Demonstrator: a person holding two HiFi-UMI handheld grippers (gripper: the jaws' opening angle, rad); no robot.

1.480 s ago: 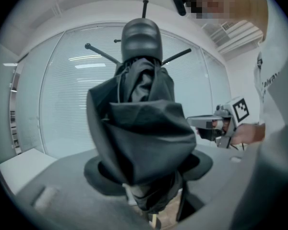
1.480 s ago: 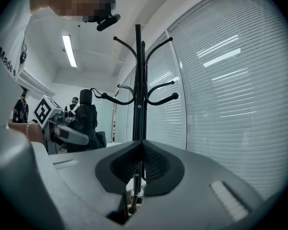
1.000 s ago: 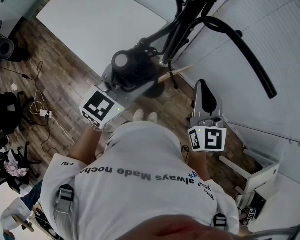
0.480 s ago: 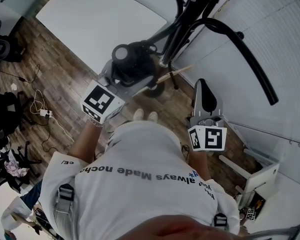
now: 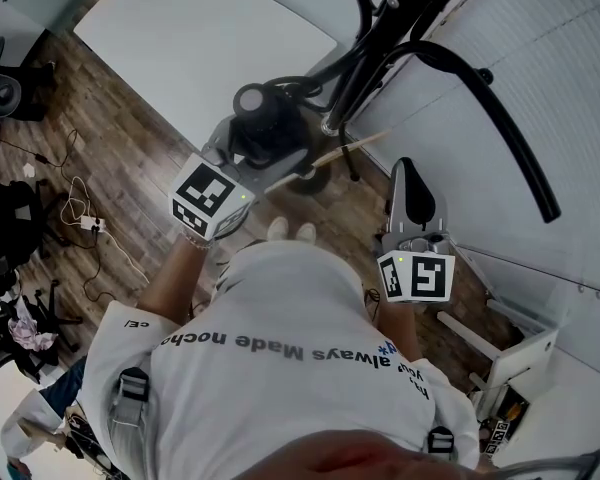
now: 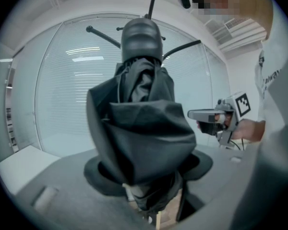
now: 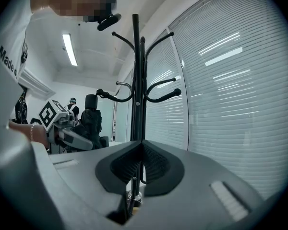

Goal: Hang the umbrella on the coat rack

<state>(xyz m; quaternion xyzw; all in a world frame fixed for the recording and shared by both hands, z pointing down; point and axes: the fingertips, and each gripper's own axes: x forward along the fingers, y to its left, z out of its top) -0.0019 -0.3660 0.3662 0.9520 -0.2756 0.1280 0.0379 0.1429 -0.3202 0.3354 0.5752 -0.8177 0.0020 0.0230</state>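
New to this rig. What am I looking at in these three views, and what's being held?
No robot here: a person holds hand-held tongs in each hand. The head view comes from a camera on the person's head, looking down past their shirt to the wood floor. The other two views ride on the tongs and look along the jaws. The left tongs are shut on a folded black umbrella. The right tongs are shut and empty, aimed at the black coat rack. The marker cubes are parts of the tongs.

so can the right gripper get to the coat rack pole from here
Probably yes: the right gripper faces the coat rack with nothing between them; its jaws are shut and empty.
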